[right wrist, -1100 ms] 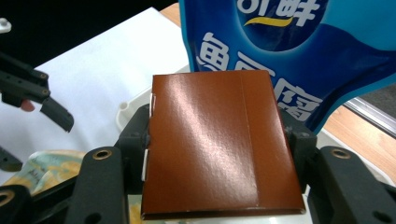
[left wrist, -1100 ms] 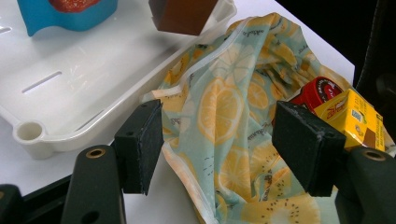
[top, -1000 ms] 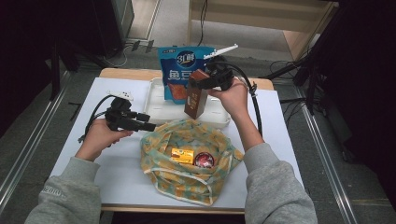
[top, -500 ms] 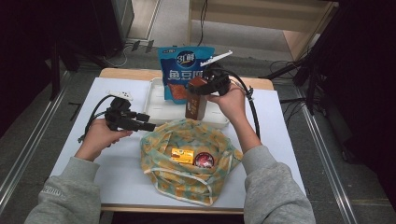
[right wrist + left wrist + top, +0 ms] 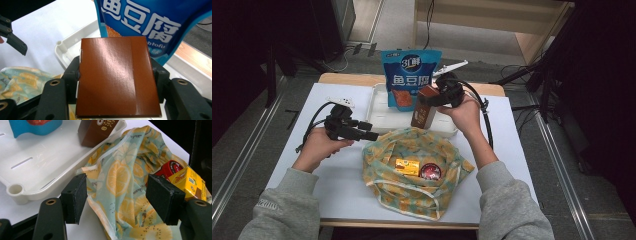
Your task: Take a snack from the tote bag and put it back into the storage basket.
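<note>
The right gripper [image 5: 434, 97] is clamped on a brown carton [image 5: 423, 106] — its pads press both sides in the right gripper view — and holds it upright over the white tray [image 5: 379, 117], just in front of the blue pouch [image 5: 410, 75] standing there. The left gripper [image 5: 362, 134] hovers beside the yellow patterned cloth bag [image 5: 412, 190], jaws apart with nothing between them. A yellow box [image 5: 407, 166] and a red tin [image 5: 430, 171] lie in the bag.

Grey sleeves [image 5: 287, 210], black cabled claws [image 5: 367, 135]
</note>
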The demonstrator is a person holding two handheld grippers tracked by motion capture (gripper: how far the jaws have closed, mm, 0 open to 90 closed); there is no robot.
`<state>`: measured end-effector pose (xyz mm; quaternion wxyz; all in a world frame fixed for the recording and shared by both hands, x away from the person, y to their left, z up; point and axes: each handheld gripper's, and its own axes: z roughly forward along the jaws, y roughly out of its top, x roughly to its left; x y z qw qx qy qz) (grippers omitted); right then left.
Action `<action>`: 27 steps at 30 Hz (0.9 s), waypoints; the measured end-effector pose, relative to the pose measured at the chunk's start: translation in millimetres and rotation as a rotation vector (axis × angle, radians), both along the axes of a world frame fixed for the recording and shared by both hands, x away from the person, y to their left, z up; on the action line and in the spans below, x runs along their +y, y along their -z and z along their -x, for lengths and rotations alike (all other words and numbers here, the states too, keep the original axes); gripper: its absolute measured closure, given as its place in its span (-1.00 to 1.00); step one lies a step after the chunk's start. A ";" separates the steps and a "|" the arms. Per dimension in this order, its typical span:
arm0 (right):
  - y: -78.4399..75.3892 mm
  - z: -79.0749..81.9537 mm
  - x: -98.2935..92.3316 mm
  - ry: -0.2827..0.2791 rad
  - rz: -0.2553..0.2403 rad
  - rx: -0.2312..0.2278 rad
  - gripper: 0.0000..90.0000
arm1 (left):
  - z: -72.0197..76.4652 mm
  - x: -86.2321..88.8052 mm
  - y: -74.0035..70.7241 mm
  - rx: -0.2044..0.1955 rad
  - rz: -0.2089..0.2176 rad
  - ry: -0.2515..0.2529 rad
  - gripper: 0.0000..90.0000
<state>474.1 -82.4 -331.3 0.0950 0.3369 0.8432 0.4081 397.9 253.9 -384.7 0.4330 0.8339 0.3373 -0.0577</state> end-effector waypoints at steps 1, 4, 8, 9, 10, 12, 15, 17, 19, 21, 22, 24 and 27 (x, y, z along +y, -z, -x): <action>0.4 2.1 -4.6 0.001 -0.003 0.001 -0.04 | 0.0 -0.2 0.1 0.000 -0.002 0.000 -0.24; 0.5 3.8 -8.0 0.001 -0.002 0.004 -0.04 | 0.0 -0.2 0.2 0.001 -0.002 -0.001 -0.24; 1.8 8.7 -15.6 0.001 -0.005 0.008 -0.04 | 0.1 -0.5 0.3 0.001 -0.004 0.000 -0.24; 2.2 9.5 -17.1 -0.003 -0.004 0.005 -0.04 | 0.2 -0.6 0.3 0.003 -0.004 -0.001 -0.24; 2.4 10.7 -18.2 -0.001 -0.003 0.009 -0.04 | 0.0 -0.3 0.5 0.002 -0.007 0.001 -0.24; 2.7 11.8 -19.6 -0.002 -0.001 0.006 -0.04 | 0.0 -0.3 0.6 0.002 -0.007 0.001 -0.24; 5.6 17.1 -26.3 -0.003 -0.007 0.005 -0.05 | -0.1 -0.2 0.7 0.001 -0.009 0.002 -0.24; 7.1 19.3 -30.3 -0.003 -0.007 0.006 -0.05 | 0.0 -0.2 0.6 0.001 -0.009 0.002 -0.24; 7.4 20.2 -31.9 0.000 -0.005 0.011 -0.05 | 0.0 -0.4 0.7 0.001 -0.009 0.002 -0.24; 8.9 21.9 -36.3 0.000 -0.006 0.013 -0.05 | -0.1 -0.6 0.8 0.002 -0.011 0.004 -0.24; 11.0 23.2 -41.3 0.003 -0.011 0.018 -0.05 | -0.2 -0.8 1.2 0.001 -0.012 0.004 -0.24; 11.7 23.6 -43.0 0.004 -0.013 0.020 -0.05 | -0.3 -0.8 1.2 0.003 -0.013 0.005 -0.24; 15.7 25.2 -50.5 -0.001 -0.024 0.020 -0.04 | -0.3 -0.6 1.4 0.005 -0.016 0.002 -0.24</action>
